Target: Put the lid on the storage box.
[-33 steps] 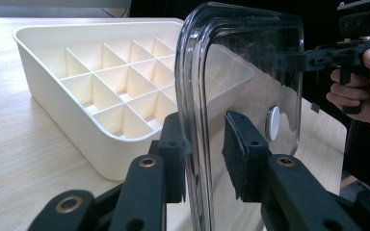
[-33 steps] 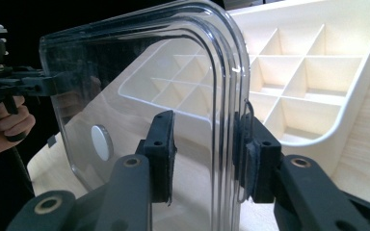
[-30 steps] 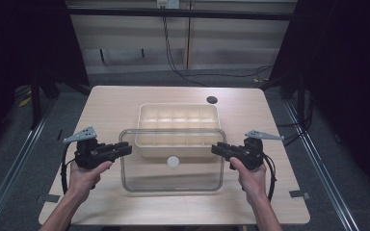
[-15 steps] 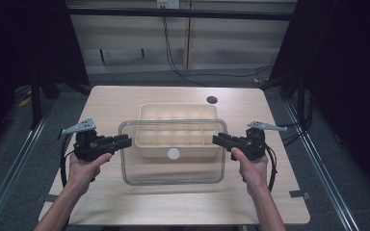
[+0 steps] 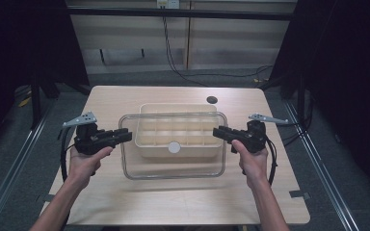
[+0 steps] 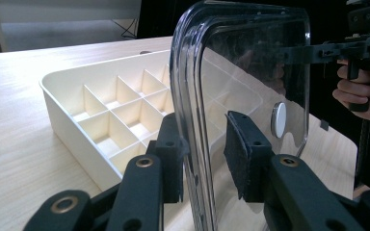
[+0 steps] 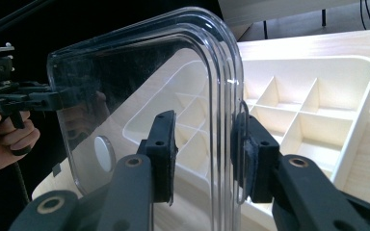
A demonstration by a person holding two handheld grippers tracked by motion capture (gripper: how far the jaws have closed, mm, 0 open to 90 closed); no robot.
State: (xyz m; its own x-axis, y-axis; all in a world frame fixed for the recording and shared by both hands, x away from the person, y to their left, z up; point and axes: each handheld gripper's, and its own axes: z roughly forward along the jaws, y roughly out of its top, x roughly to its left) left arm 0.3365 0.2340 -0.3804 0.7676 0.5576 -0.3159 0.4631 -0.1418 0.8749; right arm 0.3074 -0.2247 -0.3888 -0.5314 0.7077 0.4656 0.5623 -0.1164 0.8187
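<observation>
Two grippers: both hold one clear lid (image 5: pixel 173 166), one at each short end.
Left gripper (image 5: pixel 125 136): jaws clamped on the lid's left rim.
Right gripper (image 5: pixel 218 131): jaws clamped on the lid's right rim.
Lid: held level above the near half of the cream divided tray (image 5: pixel 149 111).
Tray: resting on the wooden table (image 5: pixel 125 96).
Round white disc (image 5: pixel 174 147): at the lid's centre.

We see the clear lid (image 5: pixel 173 166) above the divided tray (image 5: pixel 178 149), between our left gripper (image 5: pixel 125 137) and right gripper (image 5: pixel 218 132).
</observation>
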